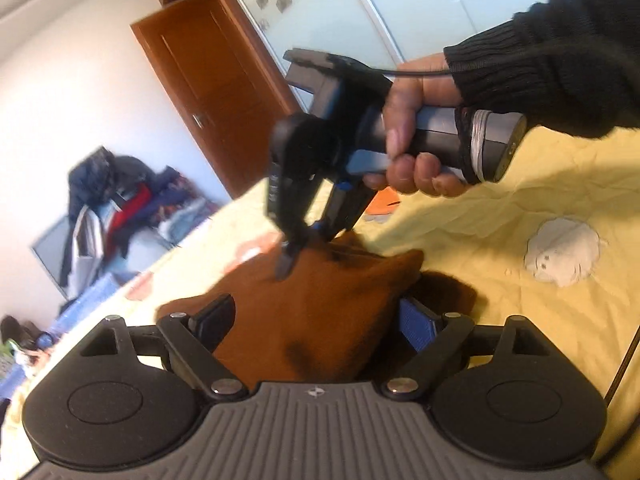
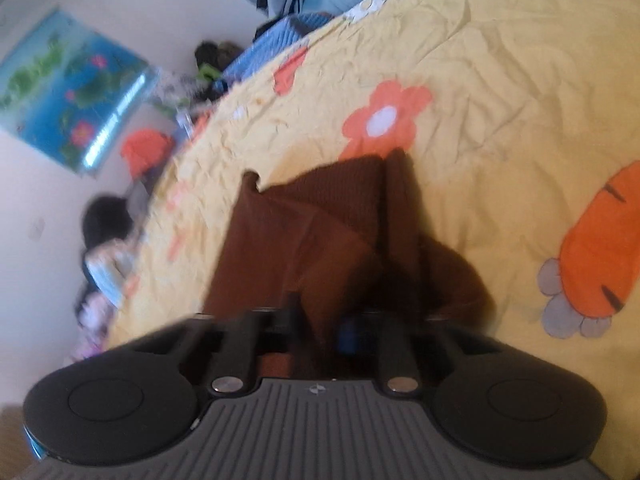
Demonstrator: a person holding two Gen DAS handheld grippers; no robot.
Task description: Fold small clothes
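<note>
A small brown garment (image 1: 316,300) lies partly lifted over the yellow bedspread (image 1: 520,208). In the left wrist view my left gripper (image 1: 320,320) has its jaws spread wide with the brown cloth bunched between them. My right gripper (image 1: 300,248), held in a hand with a black sleeve, pinches the garment's far edge. In the right wrist view the right gripper (image 2: 320,316) is shut on a fold of the brown garment (image 2: 320,232), which hangs down onto the bedspread (image 2: 500,80).
The bedspread carries an orange flower print (image 2: 386,118), a carrot print (image 2: 604,248) and a white animal print (image 1: 564,256). A pile of clothes (image 1: 120,204) and a brown door (image 1: 224,92) stand beyond the bed. A picture (image 2: 68,96) hangs on the wall.
</note>
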